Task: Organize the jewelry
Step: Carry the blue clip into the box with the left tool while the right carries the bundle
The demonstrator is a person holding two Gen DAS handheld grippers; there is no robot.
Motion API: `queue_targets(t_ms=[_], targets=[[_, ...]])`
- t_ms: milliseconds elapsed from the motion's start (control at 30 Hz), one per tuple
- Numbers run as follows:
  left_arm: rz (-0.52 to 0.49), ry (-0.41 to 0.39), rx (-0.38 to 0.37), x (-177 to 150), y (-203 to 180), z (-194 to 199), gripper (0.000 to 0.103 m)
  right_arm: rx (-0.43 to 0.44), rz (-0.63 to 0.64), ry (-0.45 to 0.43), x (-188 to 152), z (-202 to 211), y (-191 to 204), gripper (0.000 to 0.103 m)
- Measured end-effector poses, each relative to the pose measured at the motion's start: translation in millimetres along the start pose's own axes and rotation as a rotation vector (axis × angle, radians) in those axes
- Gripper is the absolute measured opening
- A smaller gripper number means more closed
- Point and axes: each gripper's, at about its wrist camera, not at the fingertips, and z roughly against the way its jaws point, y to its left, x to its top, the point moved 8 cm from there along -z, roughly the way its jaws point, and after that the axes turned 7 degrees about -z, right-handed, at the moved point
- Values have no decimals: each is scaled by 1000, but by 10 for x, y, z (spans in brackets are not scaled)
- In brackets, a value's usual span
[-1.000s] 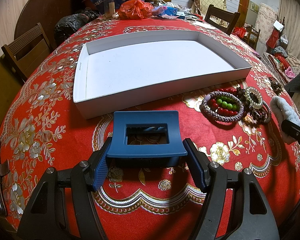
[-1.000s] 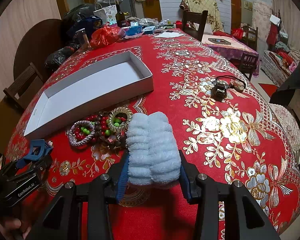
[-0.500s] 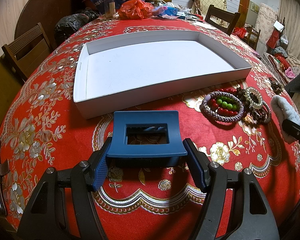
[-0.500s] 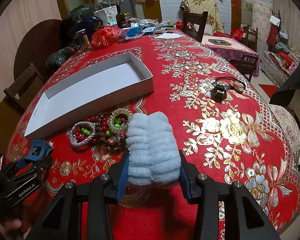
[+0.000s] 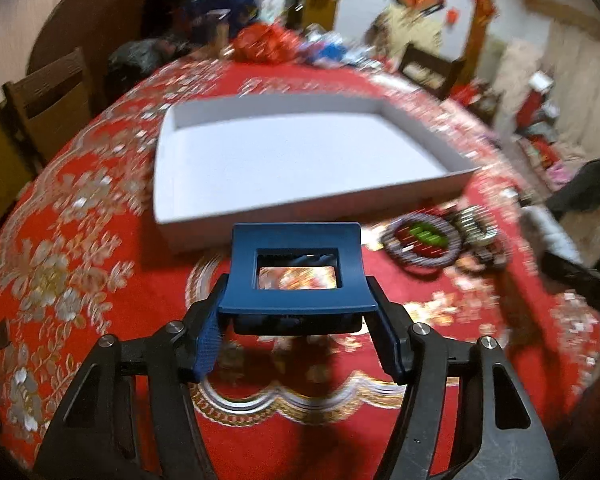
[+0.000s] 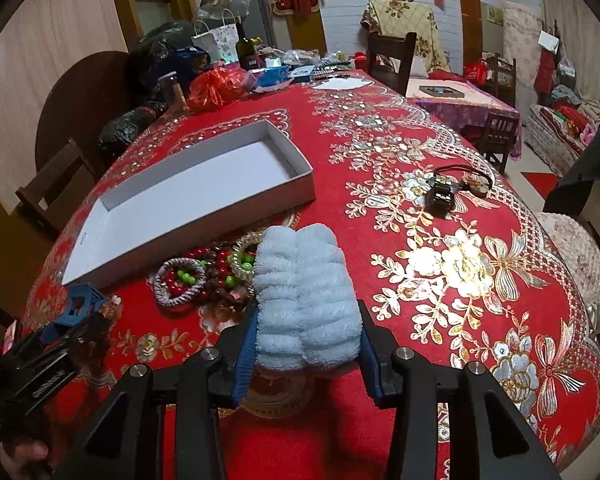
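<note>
**Jewelry waits beside an empty tray, both grippers loaded**

Jewelry is heaped as a pile of beaded bracelets on the red worktop, just beside the near long wall of the white tray, whose floor is seen bare. The tray's long axis is seen to run across the left wrist view, and its near wall lies straight ahead of the left gripper. That gripper is pinched on a blue claw clip, held above the worktop. The tray is judged nearer to the left gripper, so only a short forward carry over the wall is called for. The right gripper is pressed on a pale blue fluffy scrunchie; the tray lies ahead and to its left, beyond the bracelets. A watch is left well apart on the right.
</note>
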Motion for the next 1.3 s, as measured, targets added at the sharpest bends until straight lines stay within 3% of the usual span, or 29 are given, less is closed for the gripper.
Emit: queue_targets(t_ms=[100,233,400,567,733,800,1033,1300], targets=[[6,-24,-63,103,-17,124,63,9,5,6,-5,4,50,42],[3,-33,-60,206,7,167,63,24,6,13,68,7,141,42],[14,-26,-29,284,91,154,63,38,88,3,282,-40,357,42],[34,-38,3,502,210,118,63,146,157,56,502,-291,598,42],[26,-15,49,817,343,-138,63,240,189,59,714,-582,862,42],[34,6,74,897,427,-297,63,236,207,63,774,-747,934,42],[79,65,150,915,711,-680,63,255,183,39,972,-1031,995,42],[26,129,188,709,746,-906,64,213,211,130,883,-1372,1011,42]])
